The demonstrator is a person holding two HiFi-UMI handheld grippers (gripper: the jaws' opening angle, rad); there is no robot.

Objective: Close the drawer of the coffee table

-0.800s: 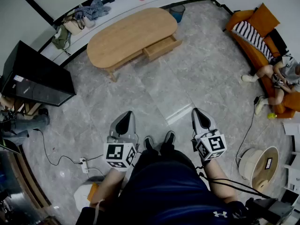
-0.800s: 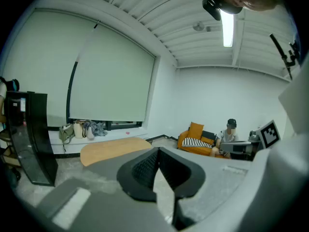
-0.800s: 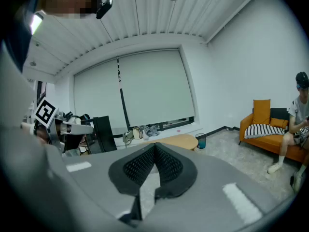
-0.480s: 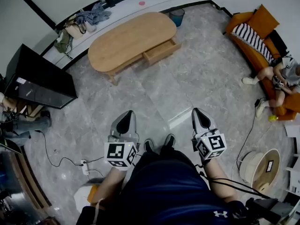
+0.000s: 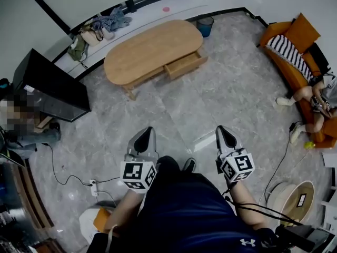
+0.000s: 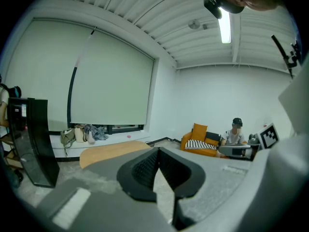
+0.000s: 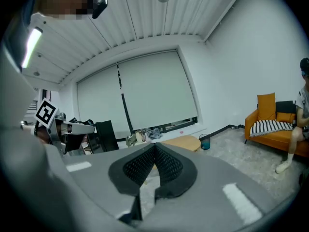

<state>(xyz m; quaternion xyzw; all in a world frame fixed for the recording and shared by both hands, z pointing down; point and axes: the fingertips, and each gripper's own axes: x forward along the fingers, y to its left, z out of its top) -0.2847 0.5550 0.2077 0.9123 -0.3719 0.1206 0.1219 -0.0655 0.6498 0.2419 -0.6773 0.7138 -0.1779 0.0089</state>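
Observation:
An oval wooden coffee table (image 5: pixel 150 49) stands far ahead on the grey stone floor. Its drawer (image 5: pixel 185 64) is pulled out on the side facing me, toward the right end. My left gripper (image 5: pixel 148 134) and right gripper (image 5: pixel 221 132) are both held low in front of my body, well short of the table, shut and holding nothing. In the left gripper view the table top (image 6: pixel 108 152) shows just beyond the closed left gripper (image 6: pixel 157 151). The right gripper view has the table top (image 7: pixel 186 142) behind the shut right gripper (image 7: pixel 155 147).
A black cabinet (image 5: pixel 50 86) stands at the left. An orange sofa (image 5: pixel 295 49) with a seated person (image 5: pixel 316 96) lies at the right. A blue bin (image 5: pixel 205 26) sits by the table's far end. Bags (image 5: pixel 97 30) lie on the window ledge; cables and a power strip (image 5: pixel 93 184) lie near my feet.
The whole head view has shifted: table and sofa sit slightly lower and further right in the picture. Both grippers stay shut in the same pose before my body.

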